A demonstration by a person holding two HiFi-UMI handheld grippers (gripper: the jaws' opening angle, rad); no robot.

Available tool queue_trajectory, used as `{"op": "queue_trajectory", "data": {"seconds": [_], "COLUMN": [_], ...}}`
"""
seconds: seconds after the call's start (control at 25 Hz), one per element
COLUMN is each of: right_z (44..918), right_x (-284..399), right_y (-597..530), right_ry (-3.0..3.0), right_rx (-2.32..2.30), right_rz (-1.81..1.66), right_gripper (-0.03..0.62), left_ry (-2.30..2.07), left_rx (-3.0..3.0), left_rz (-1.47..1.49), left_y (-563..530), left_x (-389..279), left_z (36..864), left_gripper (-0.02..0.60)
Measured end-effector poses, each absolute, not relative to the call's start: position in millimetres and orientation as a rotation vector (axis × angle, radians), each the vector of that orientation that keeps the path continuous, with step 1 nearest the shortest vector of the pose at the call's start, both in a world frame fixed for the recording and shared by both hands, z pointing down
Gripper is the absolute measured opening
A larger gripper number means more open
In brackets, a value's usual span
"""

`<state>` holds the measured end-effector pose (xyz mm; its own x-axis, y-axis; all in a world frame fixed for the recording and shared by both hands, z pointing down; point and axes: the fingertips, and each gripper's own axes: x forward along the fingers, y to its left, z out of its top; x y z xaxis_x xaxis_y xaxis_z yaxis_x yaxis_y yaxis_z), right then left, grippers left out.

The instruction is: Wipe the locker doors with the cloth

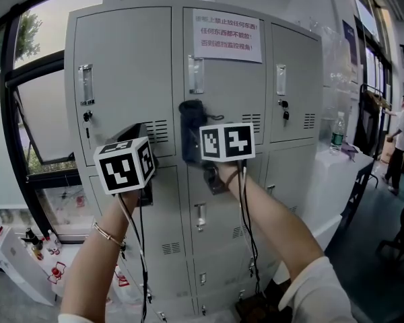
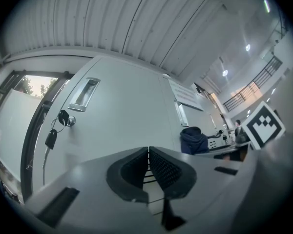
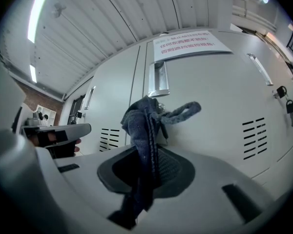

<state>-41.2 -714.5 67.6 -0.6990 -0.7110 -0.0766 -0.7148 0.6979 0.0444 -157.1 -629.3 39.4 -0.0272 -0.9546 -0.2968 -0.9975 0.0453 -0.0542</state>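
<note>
Grey metal lockers (image 1: 148,66) fill the head view. A dark blue cloth (image 1: 191,130) is pressed against the upper middle door (image 1: 222,93), below its recessed handle (image 1: 196,75). My right gripper (image 1: 203,155) is shut on the cloth (image 3: 145,130), which bunches out past the jaws against the door (image 3: 210,96). My left gripper (image 1: 143,147) hangs in front of the upper left door (image 1: 121,73) near its vent slots; its jaws are shut with nothing between them (image 2: 148,172). The left gripper view shows that door's keys (image 2: 52,135) and the cloth (image 2: 194,140) to the right.
A paper notice (image 1: 227,35) is taped on the middle door. Keys (image 1: 285,110) hang in the right door's lock. A white counter (image 1: 337,163) with a bottle (image 1: 337,132) stands right of the lockers, with a person (image 1: 398,136) beyond. A window (image 1: 34,99) and small items lie to the left.
</note>
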Motion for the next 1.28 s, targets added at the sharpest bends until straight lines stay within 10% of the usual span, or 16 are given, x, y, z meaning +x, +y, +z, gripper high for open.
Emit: {"op": "queue_trajectory", "data": {"seconds": [1.28], "right_z": [42], "right_x": [66], "right_y": [-763], "right_ry": [2.745], "right_rx": [-1.201], "right_rz": [0.016], "right_gripper": [0.049], "left_ry": [2.060], "left_rx": [-1.998], "left_rz": [0.251], "left_y": [-668], "left_x": [-96], "left_z": [39], "left_gripper": [0.009]}}
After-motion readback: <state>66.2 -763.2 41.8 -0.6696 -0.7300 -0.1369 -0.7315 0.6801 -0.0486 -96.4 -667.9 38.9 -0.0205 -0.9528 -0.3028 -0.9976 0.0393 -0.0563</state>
